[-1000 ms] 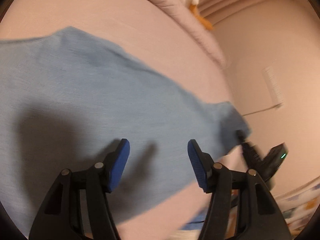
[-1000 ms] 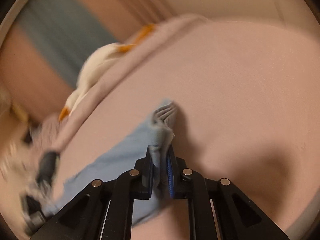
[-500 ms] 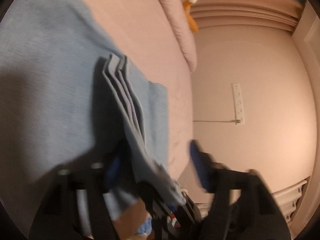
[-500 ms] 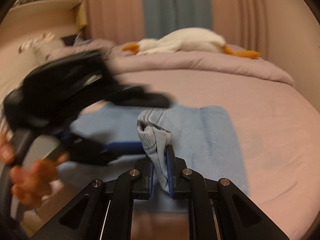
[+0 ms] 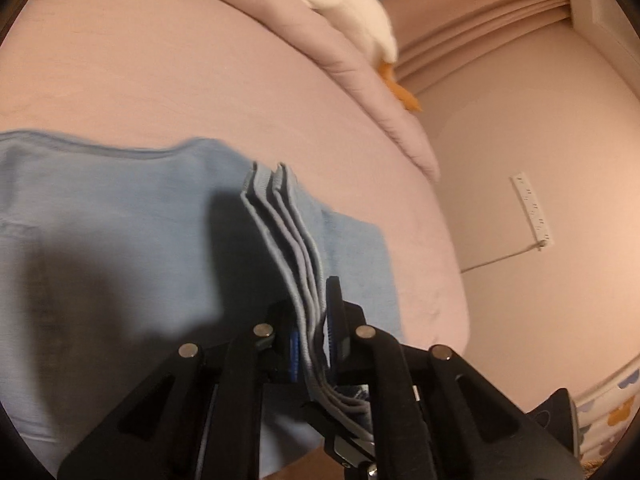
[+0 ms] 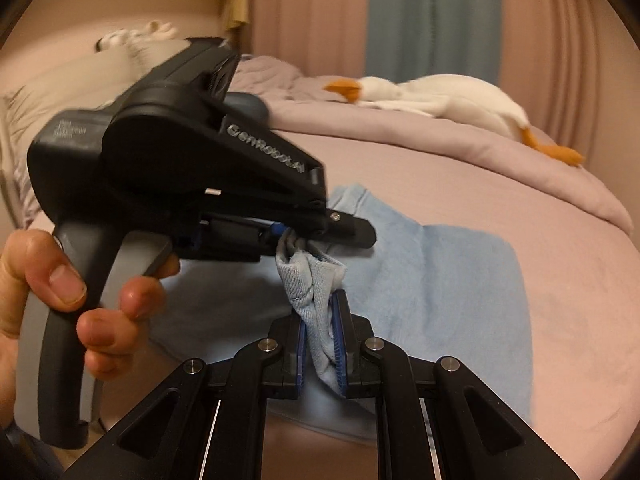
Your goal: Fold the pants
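Left wrist view: the left gripper (image 5: 314,344) is clamped on the stacked waistband layers of the pants (image 5: 120,248), which trail away leftward across the bed (image 5: 200,60). The right gripper (image 6: 322,344) is closed on the same bunched edge, just beside.

My left wrist camera looks forward along my left tongs (image 5: 316,332), close above the pants (image 5: 120,216), angled down across the bed (image 5: 200,80) toward the wall's power strip (image 5: 532,210). My right wrist camera sits low behind my right tongs (image 6: 323,340), facing up the bed toward the curtains (image 6: 432,16) — both views share the pants, bedding and plush goose (image 6: 448,100).
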### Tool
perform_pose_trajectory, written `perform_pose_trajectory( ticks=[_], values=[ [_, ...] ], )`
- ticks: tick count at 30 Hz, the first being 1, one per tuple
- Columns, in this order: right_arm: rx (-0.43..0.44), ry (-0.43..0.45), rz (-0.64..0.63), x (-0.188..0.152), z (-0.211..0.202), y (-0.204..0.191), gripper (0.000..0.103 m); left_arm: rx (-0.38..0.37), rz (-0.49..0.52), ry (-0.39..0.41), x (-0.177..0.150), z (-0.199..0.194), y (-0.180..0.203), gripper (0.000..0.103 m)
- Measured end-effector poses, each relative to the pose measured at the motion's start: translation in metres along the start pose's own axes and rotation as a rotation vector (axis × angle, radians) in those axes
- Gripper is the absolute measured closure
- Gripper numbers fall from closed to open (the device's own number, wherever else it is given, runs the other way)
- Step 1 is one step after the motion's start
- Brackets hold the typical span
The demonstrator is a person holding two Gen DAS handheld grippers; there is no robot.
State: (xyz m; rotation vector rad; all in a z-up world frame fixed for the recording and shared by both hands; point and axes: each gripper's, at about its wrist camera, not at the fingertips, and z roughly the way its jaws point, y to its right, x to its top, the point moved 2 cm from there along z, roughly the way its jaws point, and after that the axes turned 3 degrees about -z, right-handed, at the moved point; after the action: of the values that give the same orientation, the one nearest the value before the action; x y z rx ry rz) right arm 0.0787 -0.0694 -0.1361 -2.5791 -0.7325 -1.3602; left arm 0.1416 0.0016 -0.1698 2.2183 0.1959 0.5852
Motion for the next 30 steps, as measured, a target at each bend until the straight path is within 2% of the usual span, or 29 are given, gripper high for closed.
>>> perform_pose_trajectory(
  ticks=[3, 5, 7, 9, 11, 14, 17, 20, 22, 24, 26, 27, 29, 30],
  values=[
    [0.034, -0.020, -0.016, -0.003, 0.011, -0.013, 0.090, 0.050, -0.021, -0.003, -0.001, 0.002, -0.014, 0.095],
    [0.042, -0.037, -0.030, -0.006, 0.019, -0.020, 0.090, 0.131, -0.037, -0.012, -0.003, 0.002, -0.027, 0.093],
    [0.050, -0.093, -0.042, -0.011, 0.032, -0.021, 0.088, 0.155, -0.061, -0.013, -0.005, 0.003, -0.032, 0.089],
    [0.087, -0.122, -0.037, -0.018, 0.037, -0.019, 0.077, 0.153, -0.073, -0.005, -0.003, -0.003, -0.033, 0.088],
    [0.124, -0.121, -0.037, -0.018, 0.032, -0.015, 0.061, 0.214, -0.030, 0.035, -0.003, -0.017, -0.025, 0.082],
    [0.204, -0.119, 0.016, -0.018, 0.019, 0.003, 0.059, 0.266, 0.018, 0.099, 0.000, -0.035, -0.017, 0.080],
    [0.249, -0.071, 0.124, -0.015, -0.001, 0.039, 0.059, 0.237, 0.064, 0.121, -0.001, -0.036, 0.000, 0.080],
    [0.177, -0.027, 0.260, -0.018, -0.012, 0.090, 0.059, 0.176, 0.151, 0.061, -0.013, -0.020, 0.021, 0.080],
    [0.112, -0.043, 0.368, -0.024, -0.008, 0.128, 0.059, 0.152, 0.187, 0.010, -0.020, 0.004, 0.035, 0.080],
    [0.060, -0.067, 0.433, -0.026, -0.005, 0.153, 0.060, 0.173, 0.205, -0.025, -0.025, 0.018, 0.037, 0.081],
    [0.045, -0.064, 0.456, -0.022, 0.000, 0.170, 0.072, 0.225, 0.186, -0.080, -0.030, 0.031, 0.026, 0.082],
    [0.031, -0.067, 0.458, -0.017, 0.003, 0.178, 0.072, 0.244, 0.166, -0.102, -0.033, 0.034, 0.018, 0.084],
    [0.012, -0.067, 0.454, -0.013, 0.007, 0.187, 0.082, 0.244, 0.139, -0.101, -0.038, 0.031, 0.007, 0.097],
    [0.004, -0.070, 0.455, -0.008, 0.011, 0.192, 0.082, 0.243, 0.129, -0.102, -0.040, 0.027, 0.002, 0.098]
  ],
)
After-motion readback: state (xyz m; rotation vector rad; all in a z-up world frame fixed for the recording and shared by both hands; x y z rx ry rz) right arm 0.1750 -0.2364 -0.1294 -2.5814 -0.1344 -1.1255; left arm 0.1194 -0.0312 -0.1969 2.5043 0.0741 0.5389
